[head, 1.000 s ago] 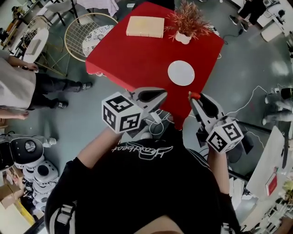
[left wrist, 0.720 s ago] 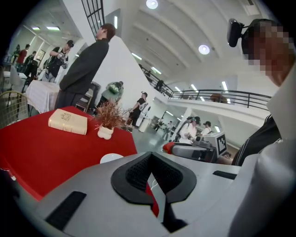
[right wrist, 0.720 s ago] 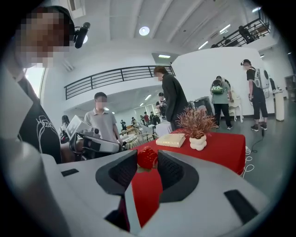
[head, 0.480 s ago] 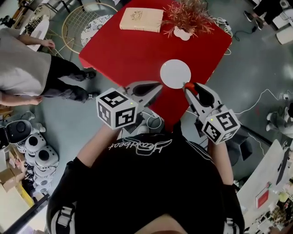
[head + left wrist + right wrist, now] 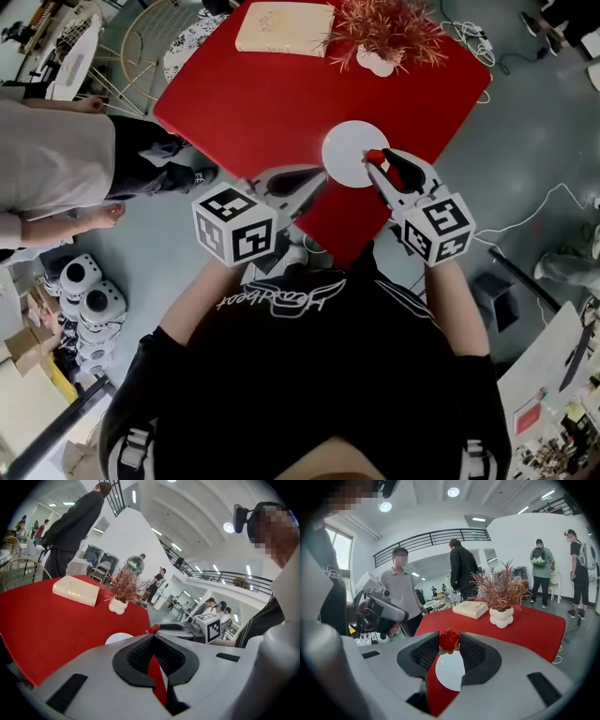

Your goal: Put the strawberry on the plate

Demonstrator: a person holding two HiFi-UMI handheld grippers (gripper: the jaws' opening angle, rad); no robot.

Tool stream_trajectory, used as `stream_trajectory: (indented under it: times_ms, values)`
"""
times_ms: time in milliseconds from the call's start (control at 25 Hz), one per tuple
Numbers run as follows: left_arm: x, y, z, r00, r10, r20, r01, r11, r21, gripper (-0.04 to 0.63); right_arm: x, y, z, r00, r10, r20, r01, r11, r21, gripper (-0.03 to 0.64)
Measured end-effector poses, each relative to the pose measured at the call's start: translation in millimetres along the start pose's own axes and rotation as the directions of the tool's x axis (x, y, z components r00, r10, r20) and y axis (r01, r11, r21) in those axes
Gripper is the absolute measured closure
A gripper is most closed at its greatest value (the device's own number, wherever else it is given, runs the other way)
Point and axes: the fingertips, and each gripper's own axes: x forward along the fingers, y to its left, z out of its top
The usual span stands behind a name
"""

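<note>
Right gripper view shows the strawberry (image 5: 449, 639) pinched at its sides between the fingers (image 5: 474, 652) of the right gripper (image 5: 450, 641), far out at the tips, probably so it can drop cleanly. Just beneath it lies the white plate (image 5: 450, 672) on the red tabletop (image 5: 525, 625); the berry hangs over it, not yet set down. The left gripper (image 5: 153, 637) hovers alongside, its fingers drawn together and empty, seemingly kept clear. Farther back stand a potted plant (image 5: 501, 597) and a book (image 5: 471, 609).

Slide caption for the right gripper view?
Right claw shut on the strawberry, held over the white plate on the red table.
</note>
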Motion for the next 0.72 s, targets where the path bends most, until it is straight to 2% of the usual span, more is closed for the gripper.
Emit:
stream_trajectory:
  times_ms: [160,360,720]
  values:
    - [2,8,-2,1.0,0.013,-0.004,-0.013,1.0,-0.021,0.589,22,-5,-11,0.999,0.007,-0.045,-0.01,0.998,-0.055,0.491]
    - [6,19,-11,1.0,0.02,-0.017,-0.021,0.998,-0.052,0.589,51,-17,-33,0.994,0.002,-0.108,-0.01,0.998,-0.067,0.491]
    - [7,36,-20,0.999,0.029,-0.036,-0.032,0.994,-0.105,0.589,82,-23,-71,0.967,-0.007,-0.255,-0.034,0.987,-0.159,0.491]
